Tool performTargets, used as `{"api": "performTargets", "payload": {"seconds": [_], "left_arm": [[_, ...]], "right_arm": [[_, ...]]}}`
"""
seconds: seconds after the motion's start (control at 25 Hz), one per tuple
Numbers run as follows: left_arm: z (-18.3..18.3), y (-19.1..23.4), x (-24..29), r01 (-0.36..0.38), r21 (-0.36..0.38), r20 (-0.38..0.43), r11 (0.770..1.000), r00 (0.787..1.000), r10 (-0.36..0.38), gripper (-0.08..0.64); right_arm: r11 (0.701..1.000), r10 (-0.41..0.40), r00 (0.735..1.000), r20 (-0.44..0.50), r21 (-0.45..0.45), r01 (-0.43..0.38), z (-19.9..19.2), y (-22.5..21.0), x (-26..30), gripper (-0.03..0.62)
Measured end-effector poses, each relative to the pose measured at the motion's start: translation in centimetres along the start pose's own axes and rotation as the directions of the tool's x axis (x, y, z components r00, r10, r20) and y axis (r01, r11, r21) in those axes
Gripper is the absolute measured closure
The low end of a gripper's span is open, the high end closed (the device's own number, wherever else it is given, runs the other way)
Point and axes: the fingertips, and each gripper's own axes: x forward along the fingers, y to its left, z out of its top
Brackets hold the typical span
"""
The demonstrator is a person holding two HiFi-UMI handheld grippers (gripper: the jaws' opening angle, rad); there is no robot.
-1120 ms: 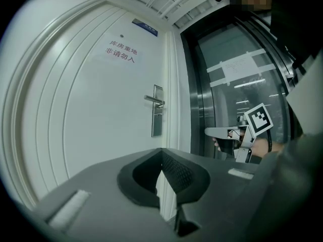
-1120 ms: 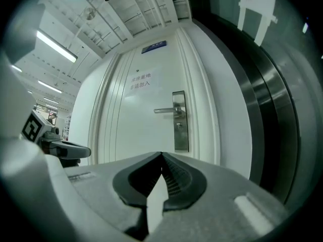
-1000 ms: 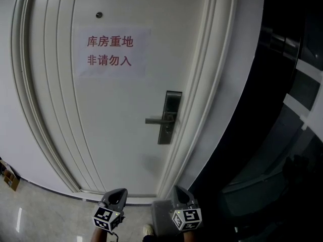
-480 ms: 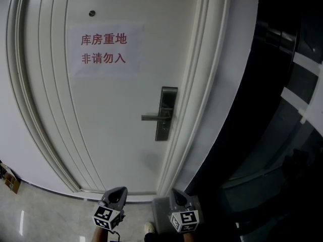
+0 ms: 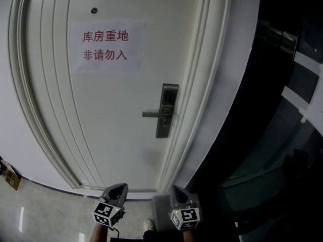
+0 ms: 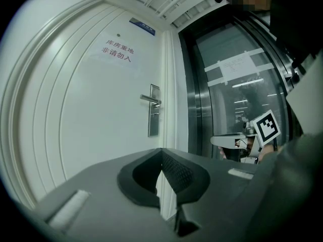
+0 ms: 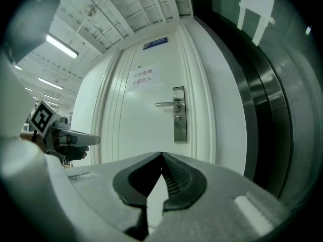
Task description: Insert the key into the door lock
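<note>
The white door (image 5: 111, 110) faces me with its silver lock plate (image 5: 166, 110) and lever handle (image 5: 154, 114) at the right side. My left gripper (image 5: 119, 187) and right gripper (image 5: 174, 189) hang side by side low in the head view, well short of the door, both pointing level at it. In the left gripper view the left gripper (image 6: 161, 151) has its jaws met at the tips; the lock plate (image 6: 154, 110) is far ahead. The right gripper (image 7: 161, 155) is shut too, aimed below the lock plate (image 7: 179, 114). No key shows in any view.
A paper sign with red characters (image 5: 108, 45) hangs on the door under a peephole (image 5: 94, 10). The white door frame (image 5: 202, 110) meets a dark glass wall (image 5: 282, 110) on the right. A pale tiled floor (image 5: 40, 216) lies below, with a small box (image 5: 10, 178) at the left edge.
The head view has shifted slightly, so the door sits a little higher in the frame. Both grippers keep their places and stay shut.
</note>
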Motion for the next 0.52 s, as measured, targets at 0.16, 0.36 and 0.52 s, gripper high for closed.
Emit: {"api": "performTargets", "payload": {"seconds": [0.16,0.36,0.52], "left_arm": [[0.14,-0.07,0.17,0.001,0.004,0.004,1.000,1.000,-0.001,0.557],[0.01,-0.17,0.15,0.000,0.003,0.002,1.000,1.000,0.000,0.557],[-0.04,-0.34,0.25,0.001,0.004,0.001,1.000,1.000,-0.001,0.557]], "right_arm": [[1.000,0.001,1.000,0.008,-0.001,-0.001,0.07,-0.10,0.01,0.591],[1.000,0.005,1.000,0.006,-0.003,-0.005,-0.08,-0.05,-0.09,0.591],[1.000,0.008,1.000,0.007,0.001,-0.008,-0.19,-0.04,-0.16,0.591]]}}
